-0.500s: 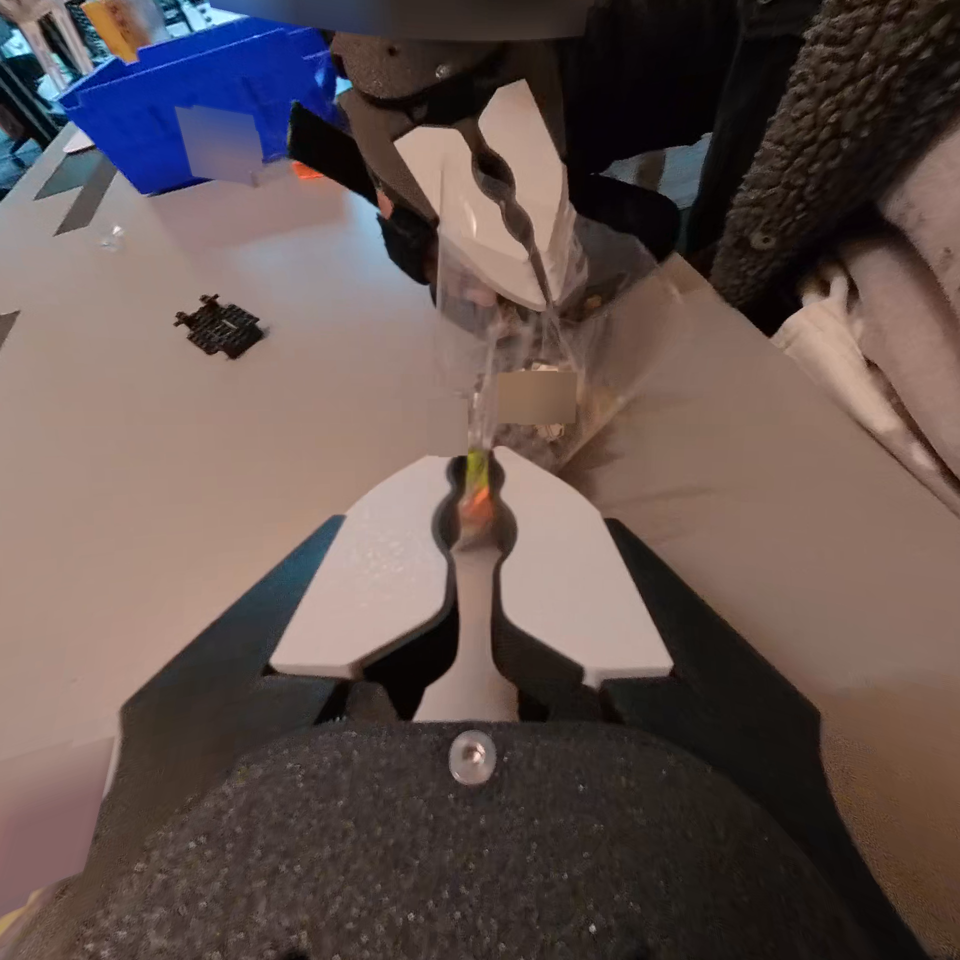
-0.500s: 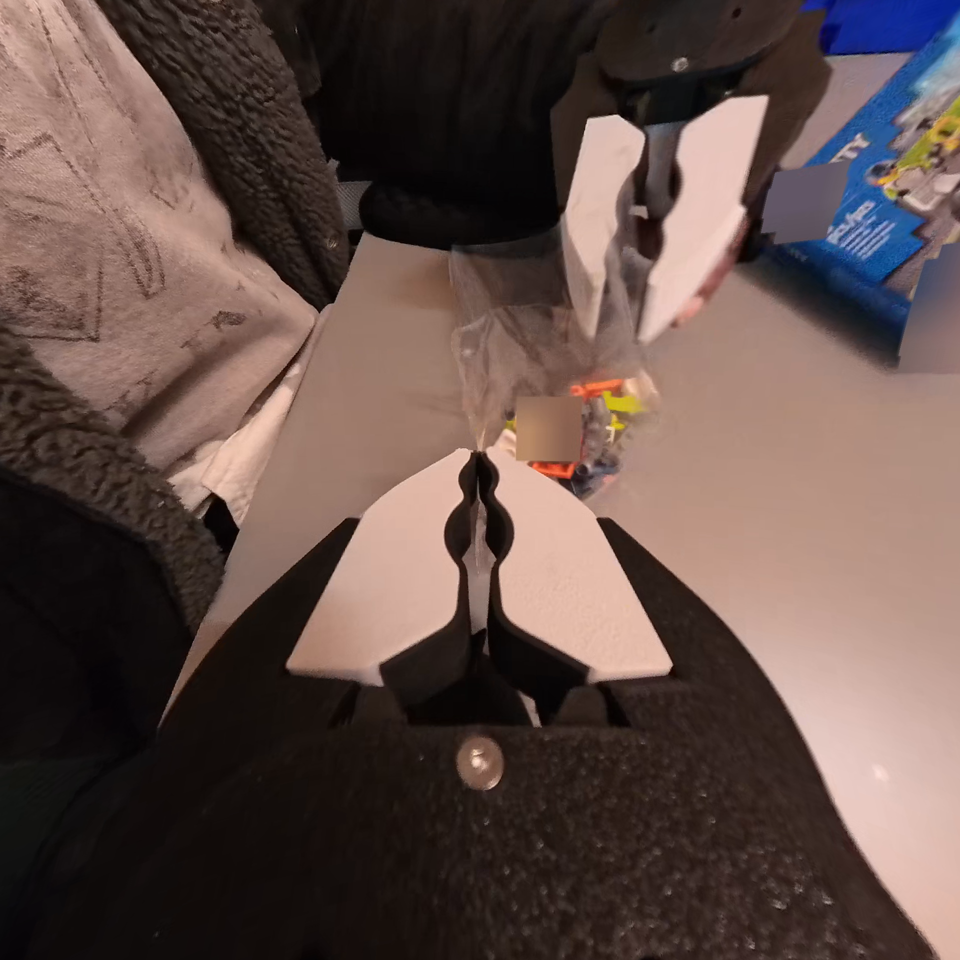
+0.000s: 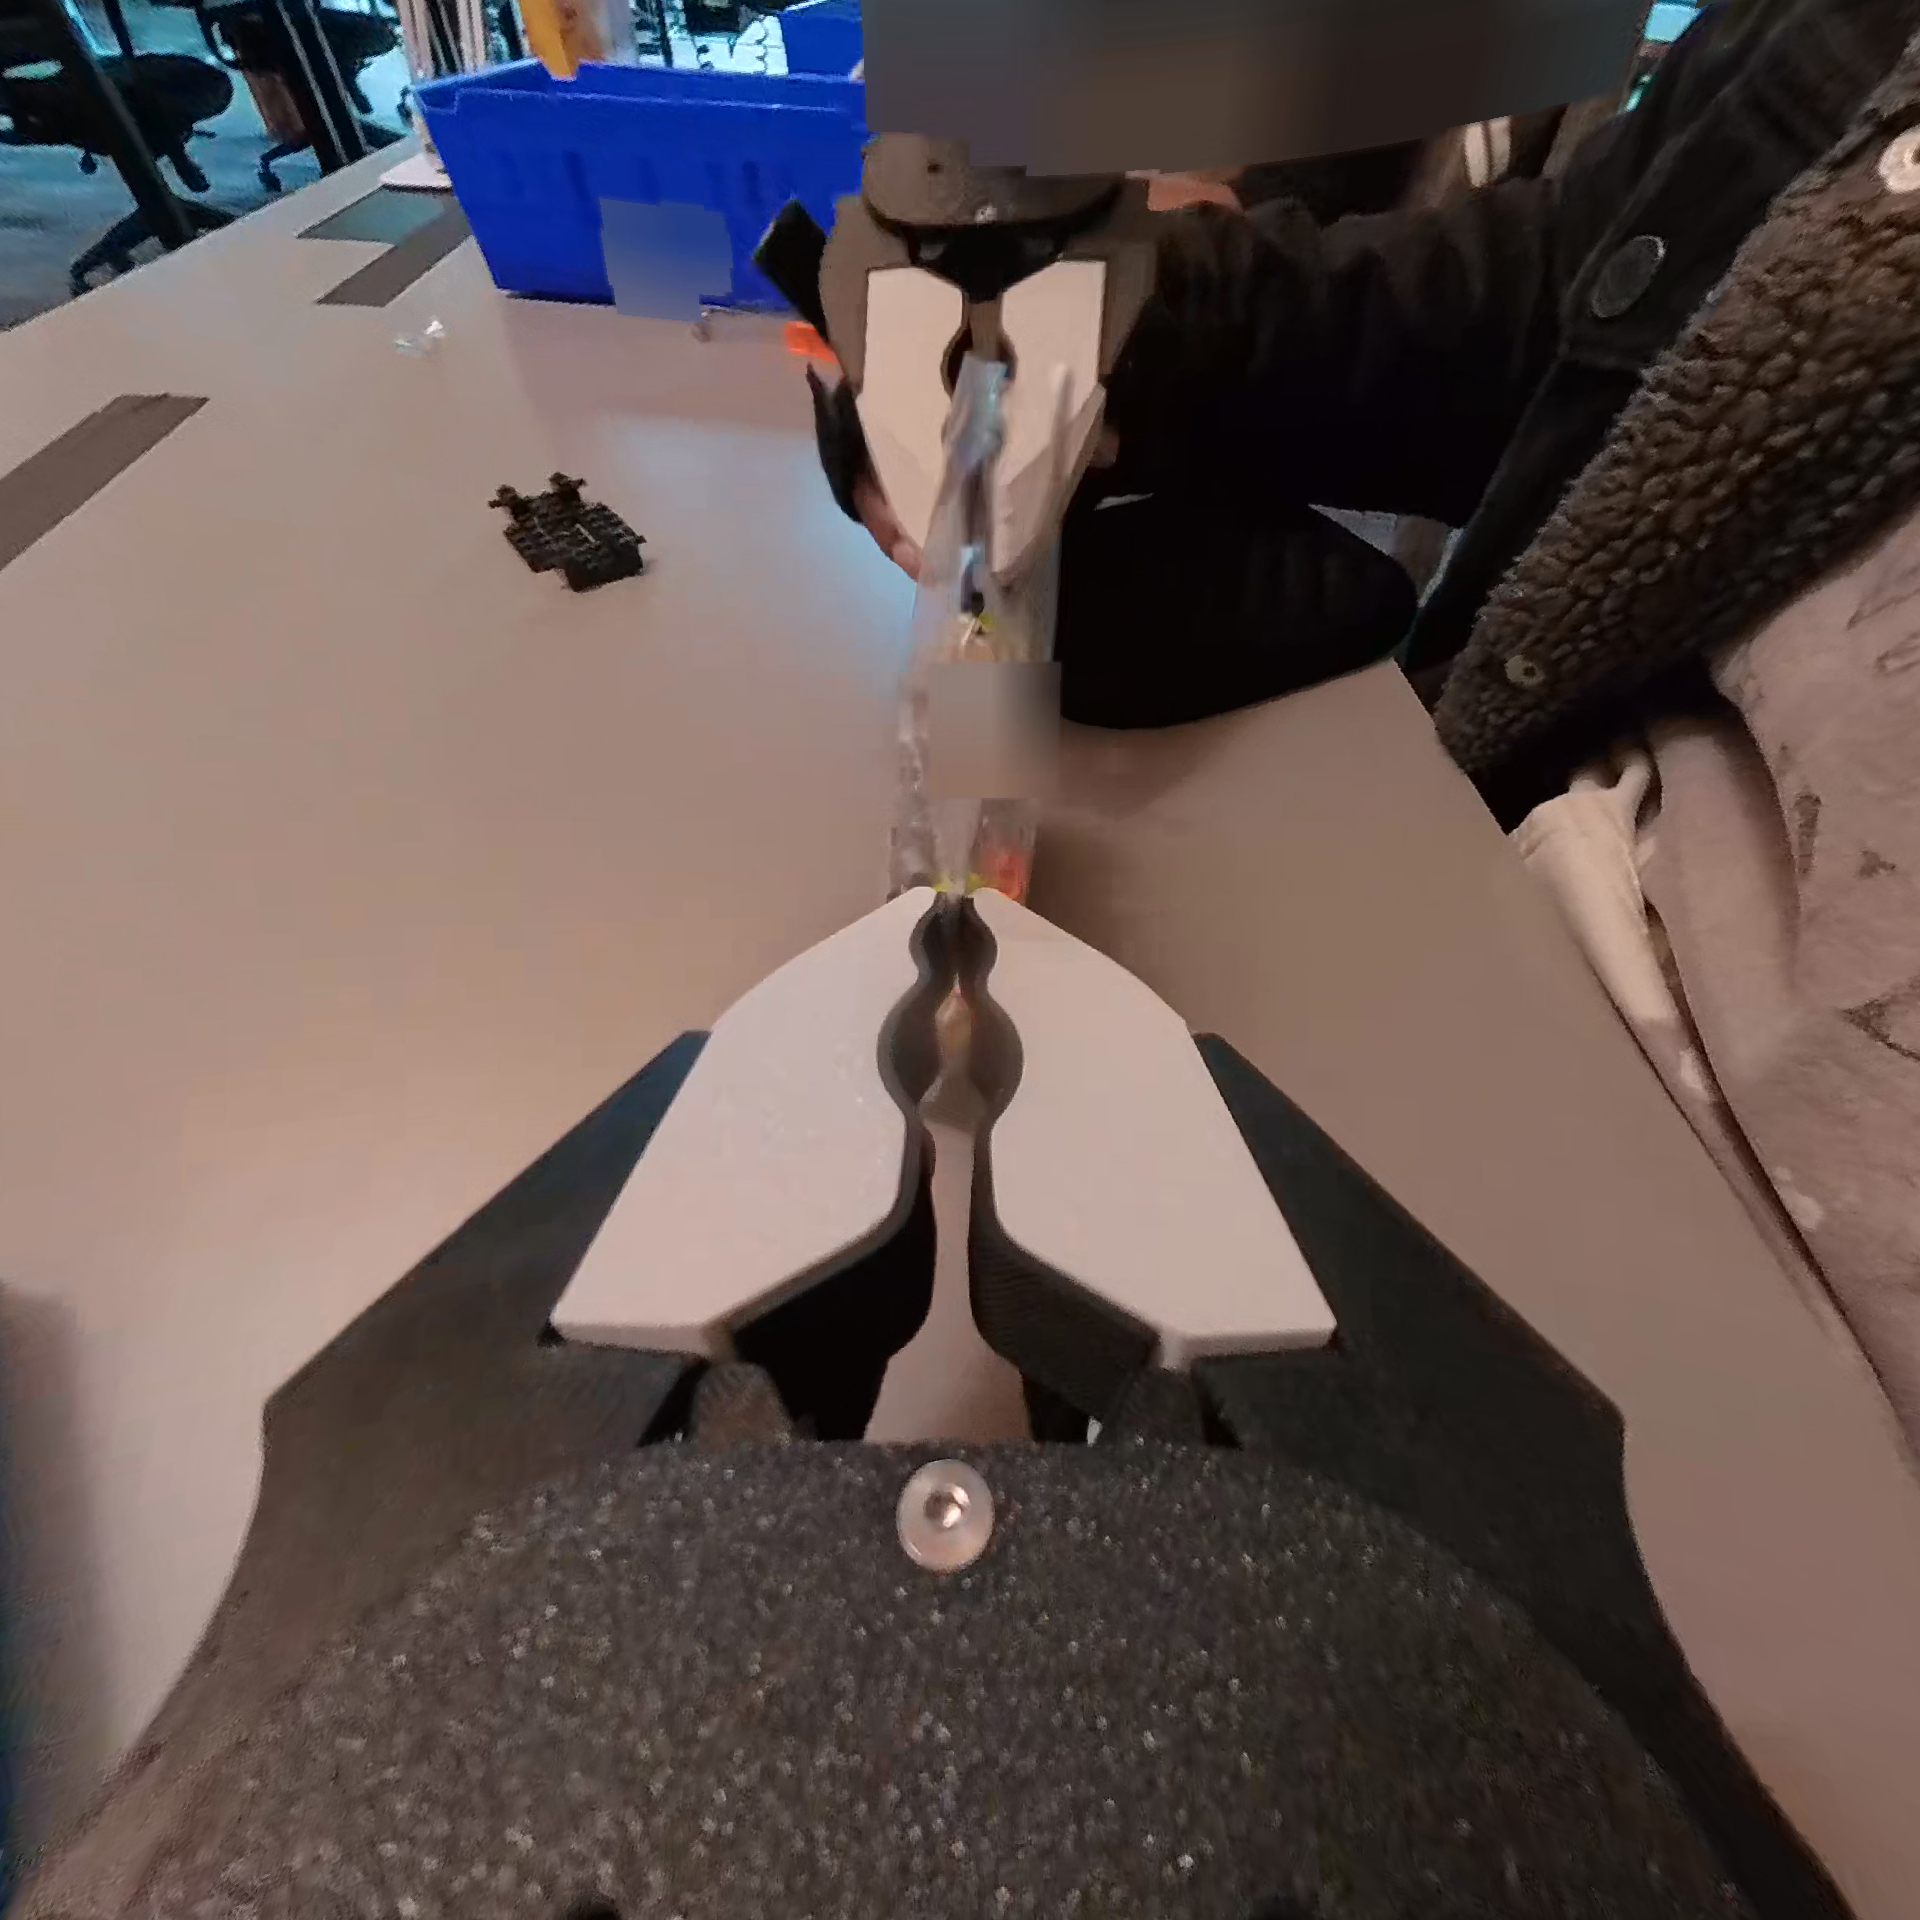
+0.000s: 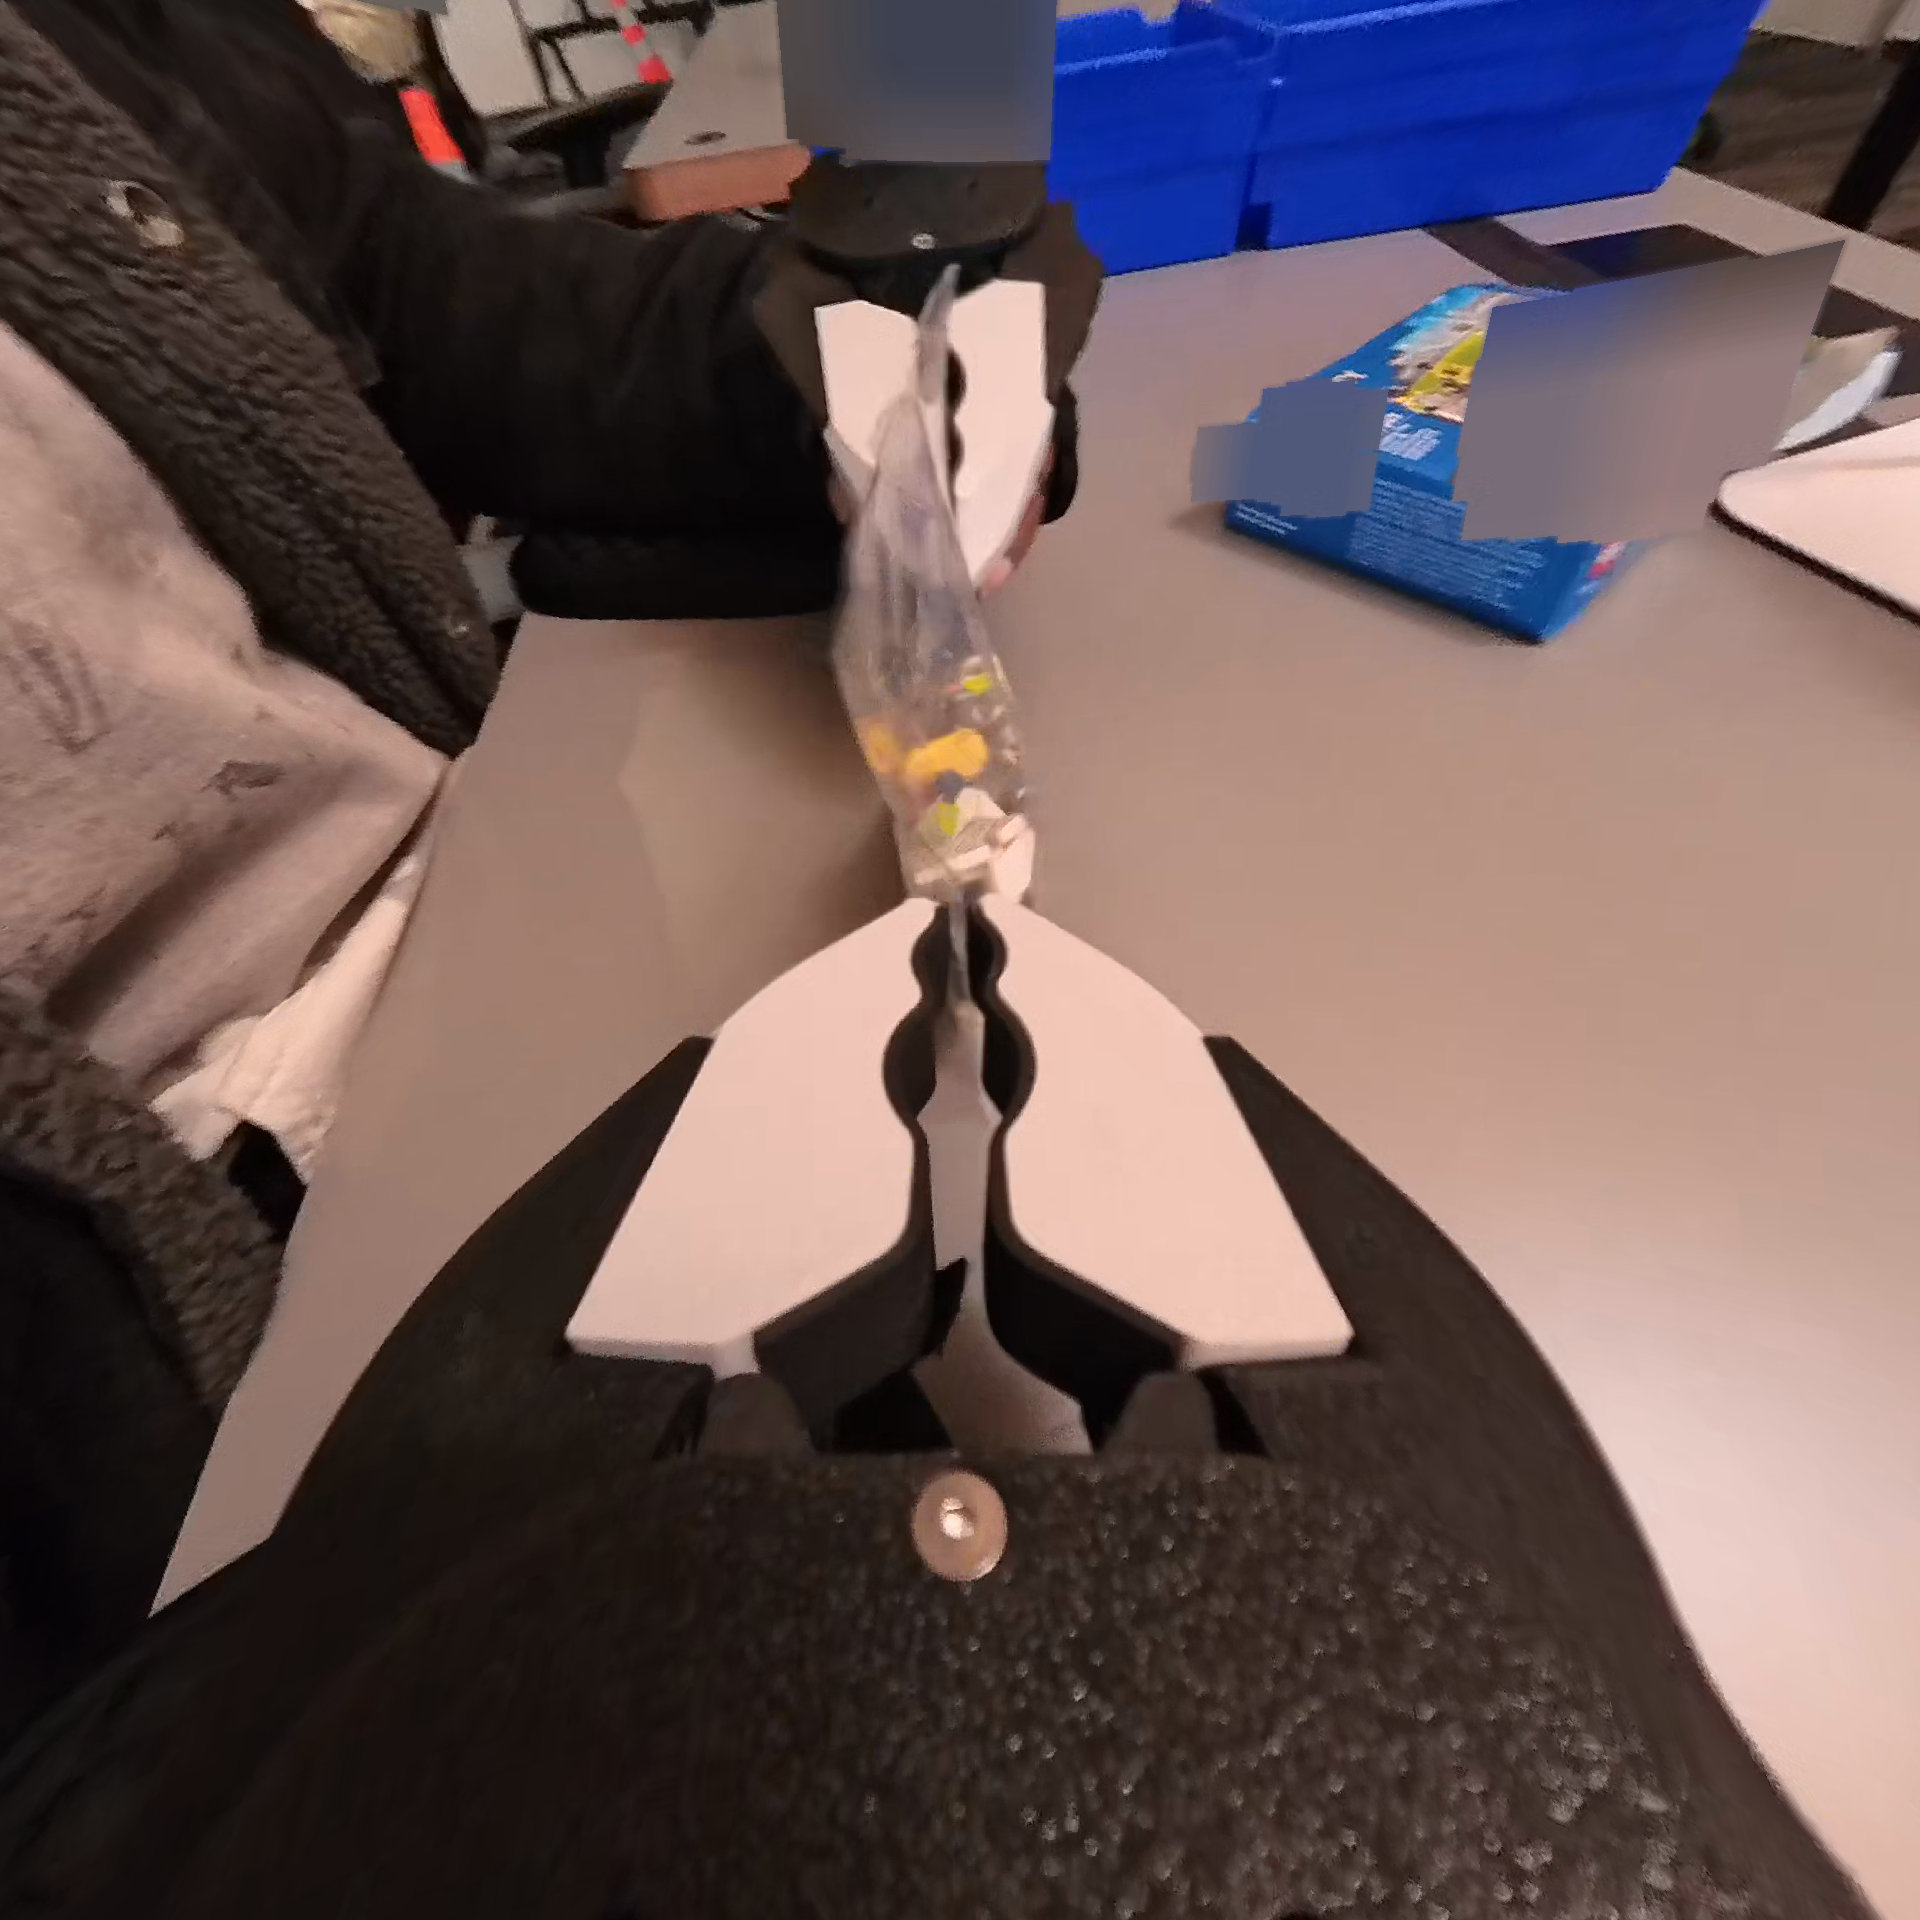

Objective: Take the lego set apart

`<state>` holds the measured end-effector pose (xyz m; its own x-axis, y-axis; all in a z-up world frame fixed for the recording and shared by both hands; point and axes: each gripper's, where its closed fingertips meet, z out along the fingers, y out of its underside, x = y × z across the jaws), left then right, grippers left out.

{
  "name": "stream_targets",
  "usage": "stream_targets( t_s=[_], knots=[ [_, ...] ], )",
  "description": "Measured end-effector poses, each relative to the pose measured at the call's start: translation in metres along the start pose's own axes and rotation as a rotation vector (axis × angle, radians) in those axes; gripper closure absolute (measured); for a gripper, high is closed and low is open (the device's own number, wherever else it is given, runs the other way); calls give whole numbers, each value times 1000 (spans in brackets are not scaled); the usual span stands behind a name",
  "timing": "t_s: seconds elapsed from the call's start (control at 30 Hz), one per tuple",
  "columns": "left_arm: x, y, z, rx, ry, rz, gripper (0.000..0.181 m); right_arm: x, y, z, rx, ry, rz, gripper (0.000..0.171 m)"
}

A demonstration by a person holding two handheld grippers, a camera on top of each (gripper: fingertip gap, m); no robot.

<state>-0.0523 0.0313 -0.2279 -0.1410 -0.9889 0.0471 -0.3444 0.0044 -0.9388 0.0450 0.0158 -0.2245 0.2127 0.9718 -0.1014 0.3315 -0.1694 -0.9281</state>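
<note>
The left claw [image 3: 954, 902] is closed on one end of a clear plastic bag [image 4: 935, 665] of lego pieces; the right claw [image 4: 958, 906] is clamped on the opposite end, so the bag is stretched taut between the two, above the grey desk [image 3: 312, 831]; inside the bag lie yellow, white and orange pieces, bunched toward the right claw's end in the right wrist view, though which bricks they are is hard to tell through the film; beyond the bag on one side a small black lego assembly [image 3: 569, 533] sits alone on the desk, well apart from the bag; farther still stands a blue bin [image 3: 644, 177] at the desk's far part; on the bag's other side a blue lego box [image 4: 1455, 509] lies on the desk, with more blue bins [image 4: 1351, 114] behind it; a person's dark fleece sleeve [image 3: 1714, 499] runs beside the bag at the desk's edge.
</note>
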Motion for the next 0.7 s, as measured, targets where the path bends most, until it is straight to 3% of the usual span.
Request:
stream_targets(
  t_s=[0.2,0.27,0.4,0.5,0.53,0.57,0.6,0.7],
  knots=[
    [-7,0,-1,-26,-36,-37,181,5,-28,0,-181,113,-77,94],
    [-7,-1,0,-37,-48,-40,181,2,-39,5,-309,124,-110,79],
    [-6,-3,1,-50,-65,-22,181,3,-42,29,-572,142,-175,72],
    [-3,-5,-1,-55,-73,2,181,5,-35,48,-732,98,-223,77],
    [-3,-6,-2,-57,-78,10,181,7,-32,50,-788,88,-248,86],
    [-3,-5,-4,-59,-82,15,181,8,-28,49,-843,66,-275,120],
    [-4,-4,-6,-58,-83,16,181,5,-27,49,-867,21,-291,170],
    [-5,-6,-13,-20,-85,2,181,5,-35,51,-843,2,-273,171]
  ],
)
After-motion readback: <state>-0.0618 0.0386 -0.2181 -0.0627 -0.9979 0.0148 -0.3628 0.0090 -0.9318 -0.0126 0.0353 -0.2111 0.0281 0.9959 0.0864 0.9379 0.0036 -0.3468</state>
